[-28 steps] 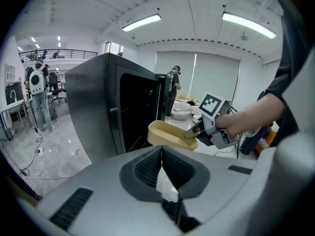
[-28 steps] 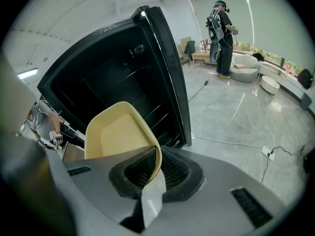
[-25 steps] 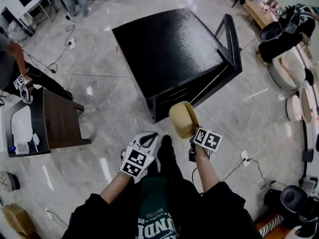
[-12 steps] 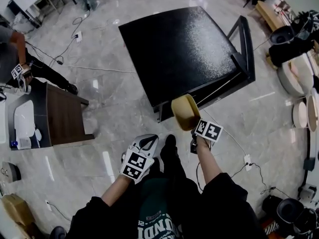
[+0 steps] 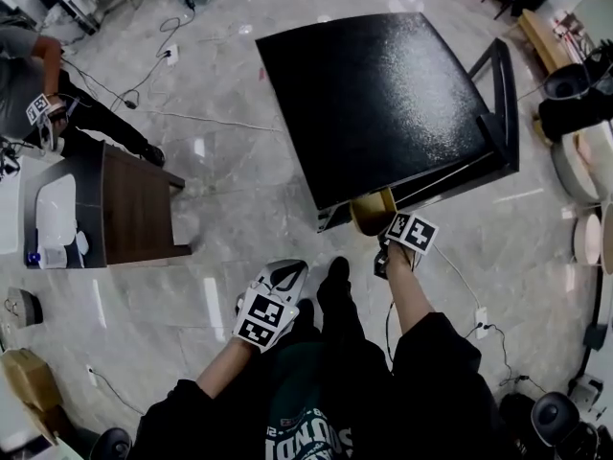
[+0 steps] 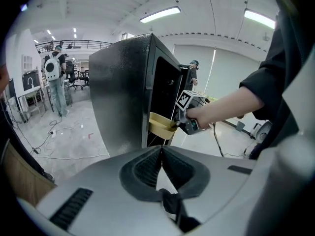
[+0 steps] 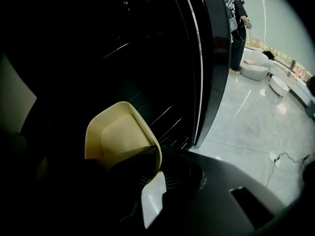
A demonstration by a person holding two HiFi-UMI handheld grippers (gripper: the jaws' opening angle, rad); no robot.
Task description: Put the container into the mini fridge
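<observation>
Container [image 7: 120, 136] seems light, stiff plastic; my right gripper [image 7: 153, 157] pinches its rim at the fridge's [image 5: 383, 94] front edge; left gripper [image 6: 161, 149] closed, empty.

The left gripper [image 5: 281, 276] hangs low and near the body on the left. Its forearm [image 5: 222, 374] is bare and bent, and its jaw tips meet with nothing between them. The right arm [image 5: 410, 297], bare below the elbow, reaches farther forward. The right gripper [image 5: 385, 234] has its jaws clamped on the near rim of the container [image 5: 372, 211], which it holds out ahead.
</observation>
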